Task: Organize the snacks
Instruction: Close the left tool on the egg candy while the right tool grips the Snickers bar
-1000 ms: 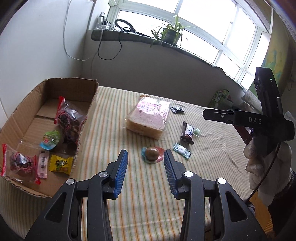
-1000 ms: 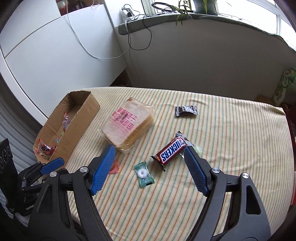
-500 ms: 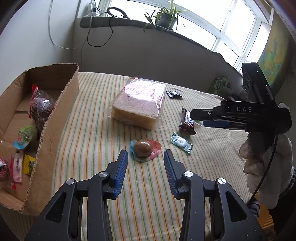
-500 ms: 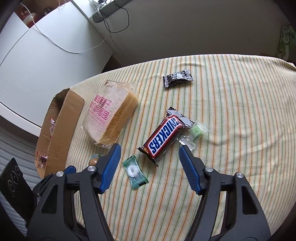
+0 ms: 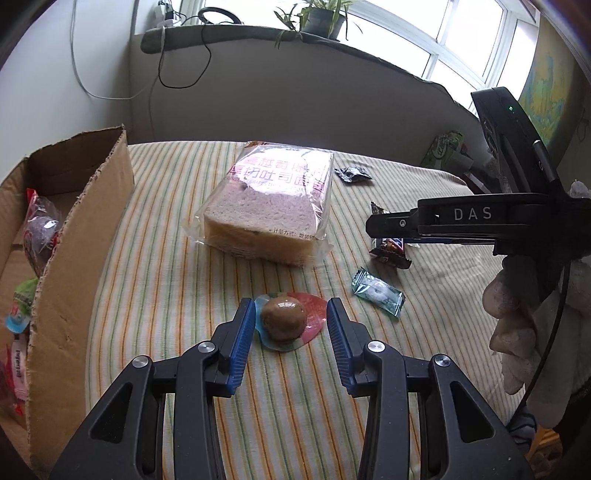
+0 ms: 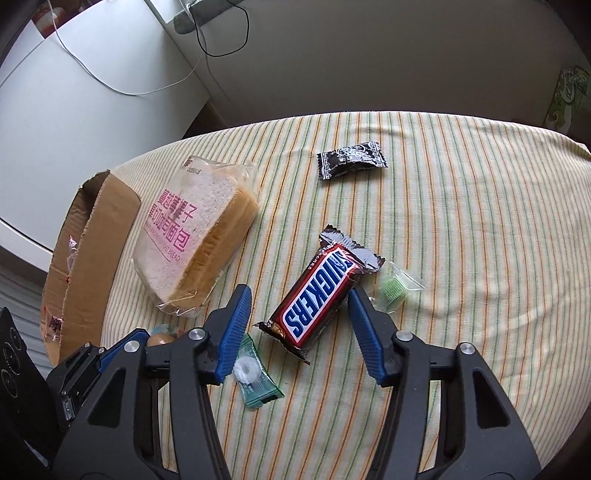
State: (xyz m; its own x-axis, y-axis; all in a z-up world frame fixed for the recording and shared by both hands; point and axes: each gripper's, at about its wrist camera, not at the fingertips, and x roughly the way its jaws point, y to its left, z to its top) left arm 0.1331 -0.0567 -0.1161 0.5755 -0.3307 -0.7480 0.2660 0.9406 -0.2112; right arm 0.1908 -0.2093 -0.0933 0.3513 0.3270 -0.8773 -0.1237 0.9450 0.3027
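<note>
We recorded a table under a striped cloth (image 6: 461, 221), its snacks still largely outside the cardboard box (image 5: 77, 258) at the cloth's nine o'clock edge. The left gripper (image 5: 290, 325) stood open, blue pads flanking but not pressing a brown jelly cup (image 5: 283, 322) on its pink and blue lid, which lay between them on the cloth. The right gripper (image 6: 300, 314) had just been closing its jaws around a Snickers bar (image 6: 319, 295); the bar lay diagonally between them, the right pad at or against the wrapper's edge, the left pad clear of it, so we counted no grip. A teal mint candy (image 6: 255, 373) lay just beside the bar at seven o'clock, partly under the left finger. A small green candy in clear wrap (image 6: 395, 288) sat just beside the bar's upper end at three o'clock. A black wrapped candy (image 6: 352, 158) rested well apart at twelve o'clock. A bagged loaf of sliced toast bread (image 6: 192, 236), pink print on the film, lay between the bar and the box, close to the box wall. Inside the box we noted several packets (image 5: 40, 236), red, green and dark, too cramped to name. A gloved hand (image 5: 524, 314) bore the right gripper at three o'clock in the left wrist view. A potted plant (image 5: 317, 22) and cables occupied the windowsill at twelve o'clock.
</note>
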